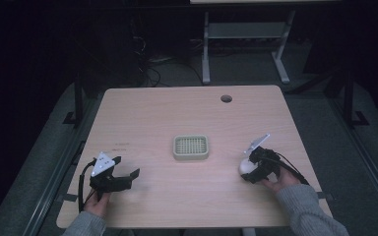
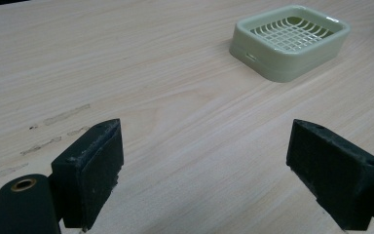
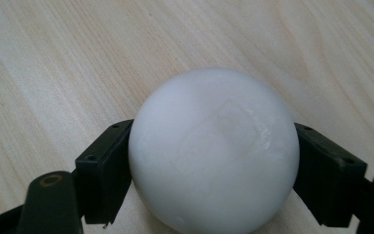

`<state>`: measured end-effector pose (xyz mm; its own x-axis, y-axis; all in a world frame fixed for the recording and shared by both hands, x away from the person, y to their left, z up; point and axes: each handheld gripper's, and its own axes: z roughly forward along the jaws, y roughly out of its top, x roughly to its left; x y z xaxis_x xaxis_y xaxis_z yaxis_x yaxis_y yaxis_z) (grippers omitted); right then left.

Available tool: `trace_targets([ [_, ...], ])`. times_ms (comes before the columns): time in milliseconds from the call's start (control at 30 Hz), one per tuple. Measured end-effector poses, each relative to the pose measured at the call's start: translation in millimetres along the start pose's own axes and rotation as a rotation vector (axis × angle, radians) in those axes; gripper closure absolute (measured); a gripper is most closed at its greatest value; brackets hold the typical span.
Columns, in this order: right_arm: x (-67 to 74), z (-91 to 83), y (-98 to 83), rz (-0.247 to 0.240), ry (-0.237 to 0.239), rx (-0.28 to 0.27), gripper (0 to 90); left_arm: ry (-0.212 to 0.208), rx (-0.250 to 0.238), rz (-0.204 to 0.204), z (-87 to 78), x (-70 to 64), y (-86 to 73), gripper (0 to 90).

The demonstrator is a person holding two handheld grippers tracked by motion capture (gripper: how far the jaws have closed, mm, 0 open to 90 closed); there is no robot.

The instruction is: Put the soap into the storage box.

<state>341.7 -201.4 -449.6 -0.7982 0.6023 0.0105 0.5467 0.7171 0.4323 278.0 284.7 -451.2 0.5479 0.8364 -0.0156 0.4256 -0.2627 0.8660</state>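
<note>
A smooth white ball (image 3: pixel 213 151), likely a round soap, sits close before the right gripper's camera, clamped between the two black jaws of the right gripper (image 1: pixel 257 166), touching both pads. In the high view it rests low over the wooden table (image 1: pixel 142 113), near the right edge. The pale green slotted dish (image 1: pixel 190 147) stands at the table's middle, well apart from both hands. The left gripper (image 1: pixel 123 173) hovers near the left edge, its jaws wide apart and empty. Judging by the layout, the ball probably goes into the dish. A slick round ball can squirt out, so the squeeze should stay steady across its widest part, the carry level, and the release low over the grid.
</note>
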Motion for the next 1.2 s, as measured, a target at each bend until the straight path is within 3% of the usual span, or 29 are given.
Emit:
trace_targets([
  [1200,-2.5,0.0,-0.5,-0.014,0.005,-0.007,23.3,0.010,-0.006,-0.002,-1.3,0.2,0.5,13.2],
])
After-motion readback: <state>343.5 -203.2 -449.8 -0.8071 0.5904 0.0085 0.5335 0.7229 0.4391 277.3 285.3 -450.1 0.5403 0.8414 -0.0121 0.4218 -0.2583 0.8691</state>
